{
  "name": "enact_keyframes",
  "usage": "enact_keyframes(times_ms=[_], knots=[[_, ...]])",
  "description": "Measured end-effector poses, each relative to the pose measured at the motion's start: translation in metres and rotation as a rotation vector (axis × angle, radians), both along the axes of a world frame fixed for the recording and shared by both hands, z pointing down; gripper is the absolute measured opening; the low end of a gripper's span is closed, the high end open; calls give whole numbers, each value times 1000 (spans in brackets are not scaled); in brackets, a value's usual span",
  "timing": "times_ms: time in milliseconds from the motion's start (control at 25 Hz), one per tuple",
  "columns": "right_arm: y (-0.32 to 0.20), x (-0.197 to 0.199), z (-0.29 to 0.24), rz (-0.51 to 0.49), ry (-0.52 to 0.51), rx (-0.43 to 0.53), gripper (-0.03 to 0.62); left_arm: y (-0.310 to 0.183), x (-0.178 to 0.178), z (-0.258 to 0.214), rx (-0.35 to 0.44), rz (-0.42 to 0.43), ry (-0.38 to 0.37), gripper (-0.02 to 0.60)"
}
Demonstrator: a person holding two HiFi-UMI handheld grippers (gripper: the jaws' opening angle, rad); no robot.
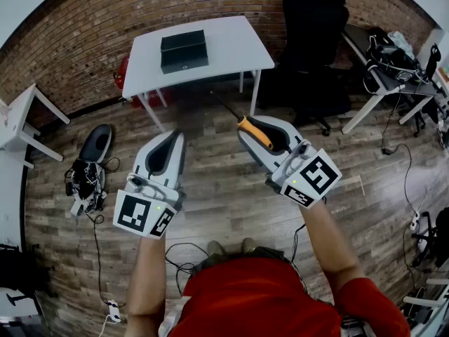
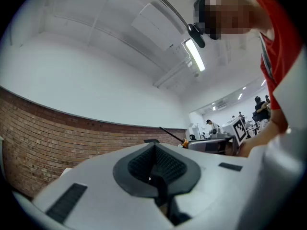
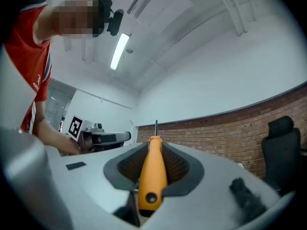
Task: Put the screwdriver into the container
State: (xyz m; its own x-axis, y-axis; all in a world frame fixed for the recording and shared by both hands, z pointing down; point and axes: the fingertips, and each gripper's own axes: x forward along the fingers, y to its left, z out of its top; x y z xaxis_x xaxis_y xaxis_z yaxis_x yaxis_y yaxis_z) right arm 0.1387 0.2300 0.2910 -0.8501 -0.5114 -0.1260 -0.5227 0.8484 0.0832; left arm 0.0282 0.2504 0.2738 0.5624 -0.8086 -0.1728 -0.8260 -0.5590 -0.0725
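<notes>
An orange-handled screwdriver (image 1: 254,132) with a thin dark shaft pointing toward the table is clamped in my right gripper (image 1: 261,136). In the right gripper view its handle (image 3: 152,174) lies between the two grey pads and the shaft sticks up past them. The black container (image 1: 184,50) stands on the white table (image 1: 231,48) ahead, well beyond both grippers. My left gripper (image 1: 165,153) is held beside the right one, its jaws closed together with nothing between them (image 2: 154,169). Both grippers hover over the wooden floor.
A black office chair (image 1: 312,41) stands right of the table. Another desk with cables (image 1: 393,69) is at far right. A white table (image 1: 17,128) and a grey stool with a dark bundle (image 1: 88,167) sit at left. Cables trail over the floor.
</notes>
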Motion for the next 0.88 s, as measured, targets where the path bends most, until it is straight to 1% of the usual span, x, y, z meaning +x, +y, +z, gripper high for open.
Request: enact_keyframes(times_ms=[320, 560, 880], knots=[[1, 8, -3, 1, -3, 9, 104, 1, 4, 2, 1, -8, 4, 11], [5, 8, -4, -27, -23, -1, 104, 1, 4, 4, -2, -14, 4, 11], [0, 22, -3, -47, -30, -11, 104, 0, 12, 3, 2, -46, -1, 11]])
